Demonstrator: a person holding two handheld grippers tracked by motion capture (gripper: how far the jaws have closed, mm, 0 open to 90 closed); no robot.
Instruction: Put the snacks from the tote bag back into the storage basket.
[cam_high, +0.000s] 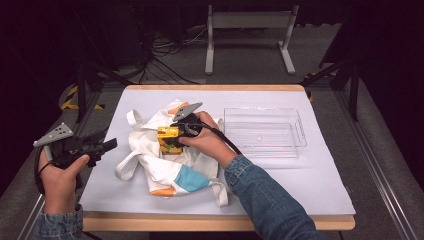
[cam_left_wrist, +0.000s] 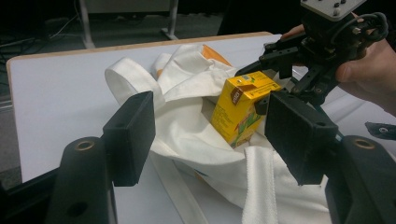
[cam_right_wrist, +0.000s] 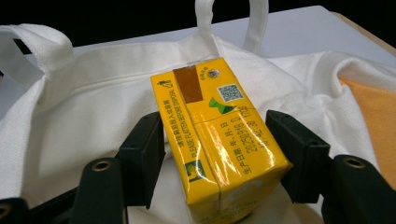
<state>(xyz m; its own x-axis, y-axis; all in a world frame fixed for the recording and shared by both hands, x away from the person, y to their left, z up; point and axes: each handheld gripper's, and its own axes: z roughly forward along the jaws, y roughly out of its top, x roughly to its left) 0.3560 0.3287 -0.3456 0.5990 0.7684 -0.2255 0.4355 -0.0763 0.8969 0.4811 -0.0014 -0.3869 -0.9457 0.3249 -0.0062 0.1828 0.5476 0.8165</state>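
Note:
A yellow juice carton (cam_high: 169, 138) (cam_right_wrist: 212, 107) stands tilted in the mouth of a white tote bag (cam_high: 165, 170) (cam_right_wrist: 88, 102) with orange and blue patches. My right gripper (cam_high: 176, 134) (cam_right_wrist: 217, 149) is shut on the carton, one jaw on each side near its top. Held over the table's left edge, my left gripper (cam_high: 111, 145) (cam_left_wrist: 212, 135) is open and points toward the bag with nothing between its jaws. In the left gripper view the carton (cam_left_wrist: 240, 109) rises out of the bag (cam_left_wrist: 187, 140).
A clear plastic tray (cam_high: 264, 112) sits empty on the right half of the white table top (cam_high: 310, 185). The bag's handles (cam_high: 131, 159) spread out to the left. A grey metal stand (cam_high: 250, 30) and cables lie on the floor behind the table.

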